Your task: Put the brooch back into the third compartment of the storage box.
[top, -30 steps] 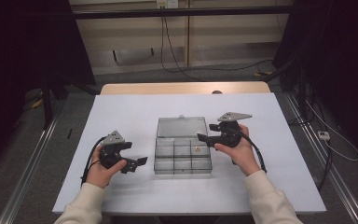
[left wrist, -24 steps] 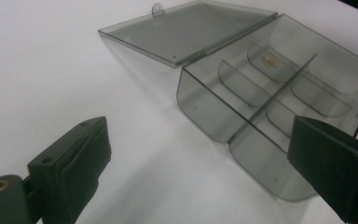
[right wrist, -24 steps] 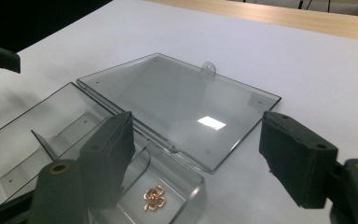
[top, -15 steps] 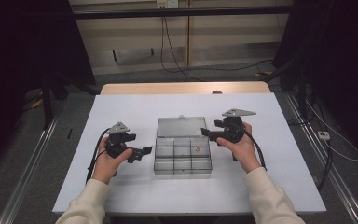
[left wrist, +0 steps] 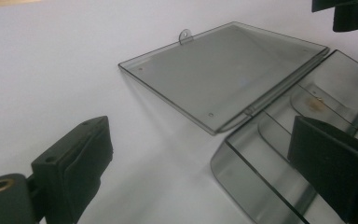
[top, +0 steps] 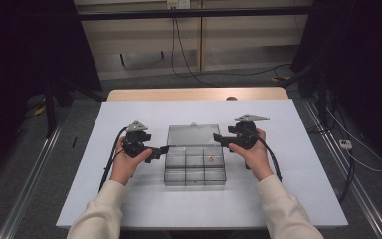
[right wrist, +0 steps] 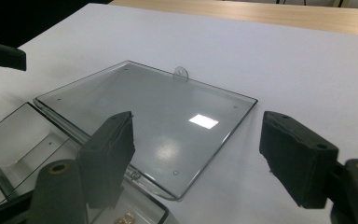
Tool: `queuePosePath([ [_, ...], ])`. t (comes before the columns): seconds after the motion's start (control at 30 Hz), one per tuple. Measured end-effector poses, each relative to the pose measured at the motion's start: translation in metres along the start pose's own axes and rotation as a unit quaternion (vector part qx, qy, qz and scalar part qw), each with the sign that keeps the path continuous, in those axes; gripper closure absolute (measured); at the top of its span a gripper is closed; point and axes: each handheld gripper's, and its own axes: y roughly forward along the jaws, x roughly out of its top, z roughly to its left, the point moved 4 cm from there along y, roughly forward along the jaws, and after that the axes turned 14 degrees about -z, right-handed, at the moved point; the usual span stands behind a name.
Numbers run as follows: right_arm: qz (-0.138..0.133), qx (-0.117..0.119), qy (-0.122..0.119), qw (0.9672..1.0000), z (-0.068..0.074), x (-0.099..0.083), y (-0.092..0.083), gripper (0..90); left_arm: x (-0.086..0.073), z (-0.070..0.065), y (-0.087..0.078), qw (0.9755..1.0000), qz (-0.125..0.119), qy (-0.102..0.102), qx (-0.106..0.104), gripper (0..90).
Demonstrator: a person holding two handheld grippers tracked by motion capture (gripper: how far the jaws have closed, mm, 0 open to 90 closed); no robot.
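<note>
So here's the setup: a clear compartment box (top: 195, 162) sits in the middle of the white table (top: 303, 169), lid (top: 193, 134) flipped all the way open and lying flat on the table on the far side of the tray. The lid has a little hang tab (top: 193, 124) sticking out of its far edge. The tray is split into a grid of small compartments, and there's one tiny brownish bit (top: 210, 159) in a compartment toward the right side, can't tell what it is.

The left gripper (top: 160, 151) is right at the left edge of the box, near the hinge line, pointing right toward it. In the left gripper view its jaws stand wide apart with nothing between the pads: one jaw is over bare table, the other is in front of the tray's left wall. Can't tell if it's actually touching the plastic.

The right gripper (top: 218, 139) is at the right side of the box, around where the lid meets the tray, pointing left. In the right gripper view its jaws are spread wide too, one over the lid and hinge corner, the other over bare table to the side of the lid. Nothing gripped there either, it just hangs above the lid
</note>
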Motion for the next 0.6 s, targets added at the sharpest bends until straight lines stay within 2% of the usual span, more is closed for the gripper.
queuePosePath([
  [0.07, 0.003, -0.006, -0.001, 1.0000, -0.001, -0.001, 0.003, 27.7, 0.001, 0.001, 0.006, 0.9999, -0.006, -0.008, 0.004, 6.9],
  [0.13, 0.007, -0.009, 0.001, 0.9999, -0.002, -0.003, 0.006, 27.7, 0.002, 0.003, 0.010, 0.9999, 0.000, -0.005, 0.011, 7.2],
  [0.33, 0.015, -0.015, 0.012, 0.9997, -0.003, -0.007, 0.012, 27.7, 0.006, 0.009, 0.024, 0.9995, -0.005, -0.025, 0.018, 7.3],
  [0.6, 0.028, -0.014, 0.019, 0.9993, -0.005, -0.013, 0.020, 27.7, 0.005, 0.012, 0.047, 0.9990, 0.006, -0.036, 0.026, 8.8],
])
